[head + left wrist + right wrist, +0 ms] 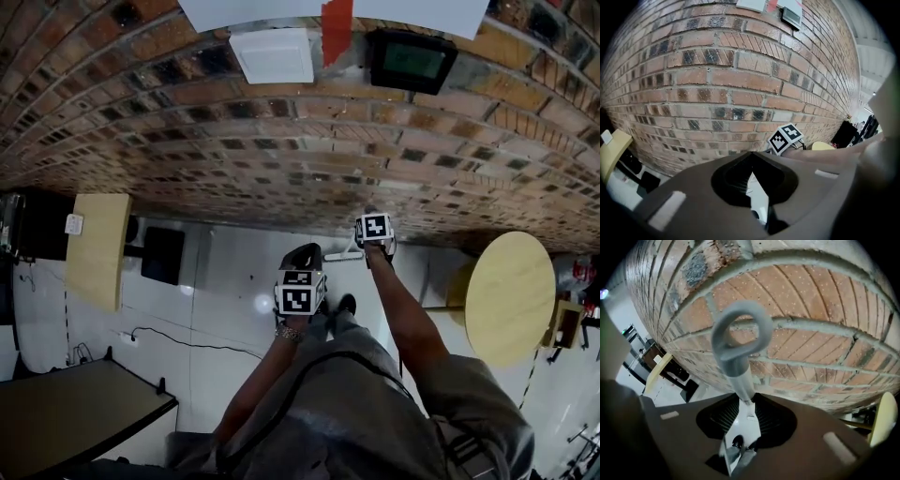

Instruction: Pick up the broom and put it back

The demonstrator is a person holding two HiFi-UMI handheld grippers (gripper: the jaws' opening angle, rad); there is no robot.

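The broom's grey handle (740,376) ends in a loop (738,341) and stands upright close to the brick wall (811,348). My right gripper (746,401) is shut on the handle just below the loop. In the head view the right gripper (373,230) is near the foot of the wall, and a pale piece of the broom (345,251) shows beside it on the floor. My left gripper (300,291) hangs lower and nearer the person. Its pads meet at the tips with nothing between them (751,161). The right gripper's marker cube (786,137) shows ahead of it.
A round wooden table (511,295) stands at the right, with a rectangular wooden table (98,246) and a black box (162,253) at the left. A dark table (66,412) fills the lower left, and a cable (187,339) crosses the white floor. The person's shoes (345,305) are by the wall.
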